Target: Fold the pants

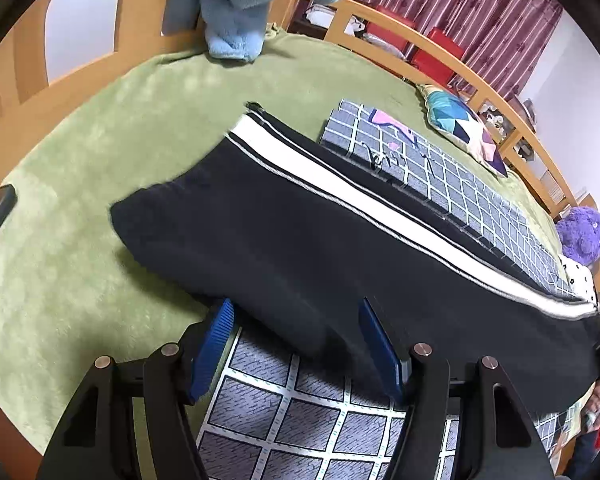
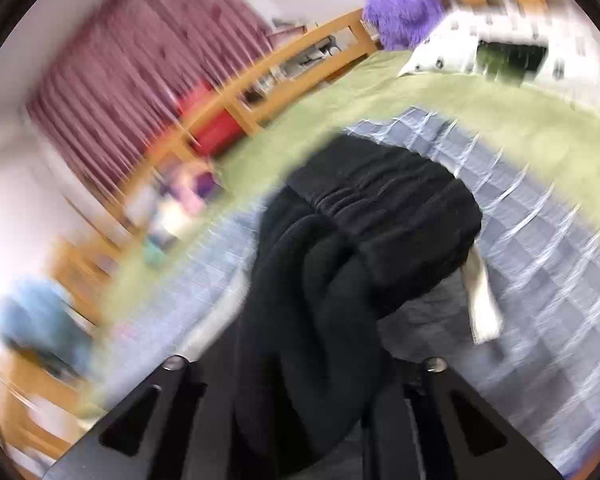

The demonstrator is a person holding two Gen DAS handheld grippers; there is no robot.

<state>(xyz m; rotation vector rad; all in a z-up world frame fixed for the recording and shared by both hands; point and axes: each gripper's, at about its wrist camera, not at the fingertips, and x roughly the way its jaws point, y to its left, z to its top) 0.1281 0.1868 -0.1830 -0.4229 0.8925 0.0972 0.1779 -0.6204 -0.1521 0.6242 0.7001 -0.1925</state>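
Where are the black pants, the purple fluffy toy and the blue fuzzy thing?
black pants (image 1: 300, 240), left wrist view, middle of the leg
purple fluffy toy (image 2: 400, 8), right wrist view, its body
blue fuzzy thing (image 1: 236, 12), left wrist view, its hanging part

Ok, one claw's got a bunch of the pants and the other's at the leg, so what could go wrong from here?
1. The right claw holds a thick wad of pants; layers may slip out or fold crooked.
2. The left claw is open around the leg edge without pinching it, so that end could drag.
3. The checkered sheet lies right under the leg and could get grabbed too.
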